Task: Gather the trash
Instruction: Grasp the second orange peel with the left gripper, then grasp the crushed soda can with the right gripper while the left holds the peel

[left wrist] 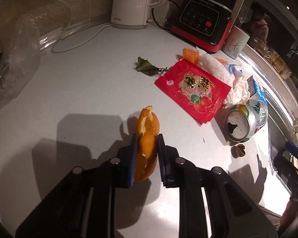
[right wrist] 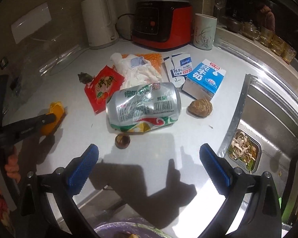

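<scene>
My left gripper (left wrist: 147, 139) is shut on an orange peel (left wrist: 147, 132) just above the white counter; it also shows in the right wrist view (right wrist: 53, 111). My right gripper (right wrist: 149, 151) is open and empty, in front of a crushed silver can (right wrist: 144, 107). Around the can lie a red snack wrapper (right wrist: 103, 88), crumpled tissue (right wrist: 138, 69), a blue milk carton (right wrist: 205, 79), an alcohol wipe packet (right wrist: 178, 68), a nut shell (right wrist: 200, 107), a small brown shell (right wrist: 122, 141) and a dried leaf (right wrist: 84, 77).
A white kettle (right wrist: 100, 21), a red and black blender base (right wrist: 162, 23) and a mug (right wrist: 204, 31) stand at the back. A steel sink (right wrist: 268, 119) with a strainer of food scraps (right wrist: 245, 150) is at the right. A lined bin (right wrist: 127, 231) is below.
</scene>
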